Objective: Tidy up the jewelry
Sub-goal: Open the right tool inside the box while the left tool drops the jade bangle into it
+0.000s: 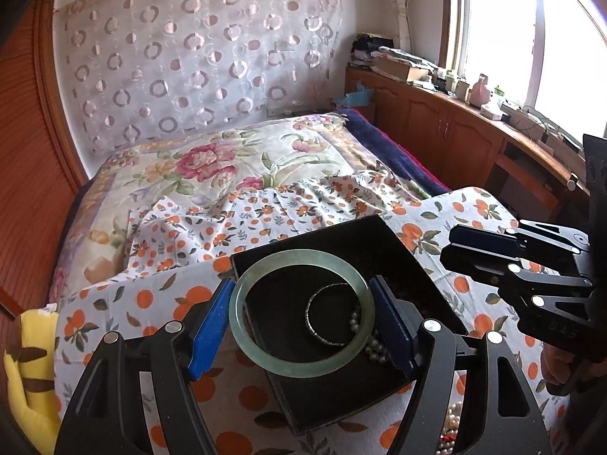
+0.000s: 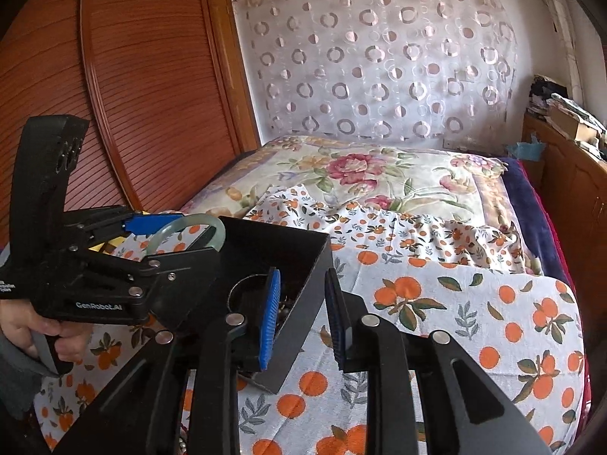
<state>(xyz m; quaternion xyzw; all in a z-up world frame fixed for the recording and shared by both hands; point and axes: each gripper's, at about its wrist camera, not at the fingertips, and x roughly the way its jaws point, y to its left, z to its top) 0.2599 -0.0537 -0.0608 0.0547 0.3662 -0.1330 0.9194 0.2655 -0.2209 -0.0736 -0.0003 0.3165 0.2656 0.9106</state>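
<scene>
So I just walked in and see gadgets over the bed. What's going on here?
A person is sorting jewelry with handheld tongs. The left tongs hold a pale green jade bangle above an open black box that sits on an orange-print cloth. A thin silver bangle and a string of beads already lie inside. The right tongs straddle the box's near wall, open, gripping nothing.

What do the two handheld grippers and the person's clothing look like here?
Both grippers are black linkage frames with round silver pivot pins and ribbed blue pads on the jaws. The left gripper carries white "GenRobot.AI" lettering on its body and a black handle. A grey sleeve covers the wrist behind it. The right gripper matches it.
</scene>
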